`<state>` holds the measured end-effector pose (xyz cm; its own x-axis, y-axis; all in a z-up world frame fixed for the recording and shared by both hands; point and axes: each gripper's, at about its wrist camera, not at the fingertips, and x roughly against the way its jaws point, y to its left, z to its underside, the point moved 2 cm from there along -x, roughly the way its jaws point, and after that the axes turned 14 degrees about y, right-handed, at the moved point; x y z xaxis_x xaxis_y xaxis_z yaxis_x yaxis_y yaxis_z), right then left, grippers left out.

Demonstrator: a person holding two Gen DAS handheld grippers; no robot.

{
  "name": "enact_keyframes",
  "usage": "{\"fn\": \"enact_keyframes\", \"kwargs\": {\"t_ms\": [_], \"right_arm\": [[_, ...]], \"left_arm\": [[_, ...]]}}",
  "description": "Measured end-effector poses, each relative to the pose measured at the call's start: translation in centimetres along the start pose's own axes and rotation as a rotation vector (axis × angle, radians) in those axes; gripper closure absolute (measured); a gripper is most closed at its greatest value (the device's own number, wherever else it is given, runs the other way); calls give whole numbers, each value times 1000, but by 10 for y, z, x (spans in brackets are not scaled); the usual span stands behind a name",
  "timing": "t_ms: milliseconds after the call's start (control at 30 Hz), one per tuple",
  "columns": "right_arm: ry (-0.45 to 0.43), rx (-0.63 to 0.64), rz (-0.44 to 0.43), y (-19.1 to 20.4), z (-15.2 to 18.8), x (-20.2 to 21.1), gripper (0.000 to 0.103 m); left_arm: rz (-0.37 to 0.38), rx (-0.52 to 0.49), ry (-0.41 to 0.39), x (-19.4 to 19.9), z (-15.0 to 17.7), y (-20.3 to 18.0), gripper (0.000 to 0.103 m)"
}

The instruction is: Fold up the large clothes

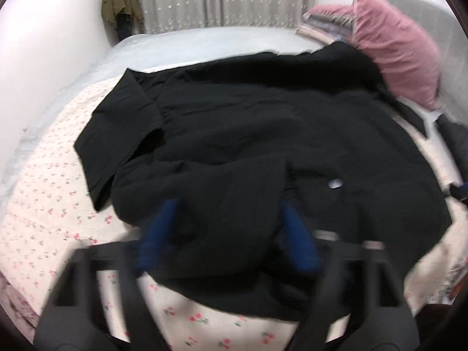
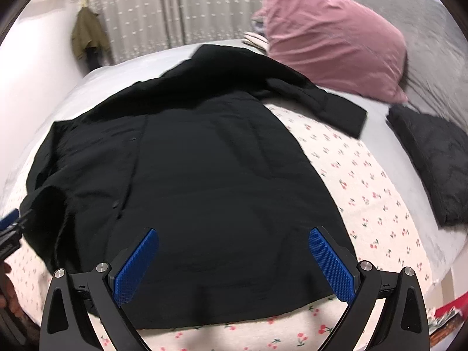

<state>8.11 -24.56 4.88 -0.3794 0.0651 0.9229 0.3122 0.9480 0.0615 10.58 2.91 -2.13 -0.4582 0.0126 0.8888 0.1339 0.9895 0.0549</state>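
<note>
A large black coat lies spread on the cherry-print sheet of a bed; it also shows in the right wrist view. My left gripper is blurred, its blue pads apart, with a raised fold of the coat's hem between them. It shows at the left edge of the right wrist view. My right gripper is open and empty, its blue pads hovering over the coat's lower hem. One sleeve stretches right.
A pink pillow and folded bedding lie at the head of the bed. A folded dark garment lies on the grey blanket at right. An olive jacket hangs by the curtain. A wall runs along the left.
</note>
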Motion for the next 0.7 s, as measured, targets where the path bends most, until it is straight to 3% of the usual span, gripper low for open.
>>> {"fn": "enact_keyframes", "kwargs": {"t_ms": [67, 133, 233, 367, 433, 533, 633, 700], "right_arm": [[11, -22, -8, -10, 0, -3, 0], [13, -29, -12, -18, 0, -4, 0], [3, -37, 3, -30, 0, -2, 0], [-3, -56, 8, -41, 3, 1, 0], [-1, -63, -3, -46, 5, 2, 0], [8, -65, -6, -54, 8, 2, 0], [28, -70, -16, -65, 11, 1, 0], [39, -80, -51, -74, 12, 2, 0]], "left_arm": [[-1, 30, 5, -2, 5, 11, 84], [31, 52, -15, 11, 11, 22, 91], [57, 85, -66, 48, 29, 51, 93], [11, 100, -105, 85, 59, 90, 93], [-24, 101, -71, 86, 77, 110, 93], [-50, 88, 72, 59, 108, 137, 93], [7, 82, 166, 39, 135, 153, 74], [12, 91, 167, 41, 144, 162, 40]]}}
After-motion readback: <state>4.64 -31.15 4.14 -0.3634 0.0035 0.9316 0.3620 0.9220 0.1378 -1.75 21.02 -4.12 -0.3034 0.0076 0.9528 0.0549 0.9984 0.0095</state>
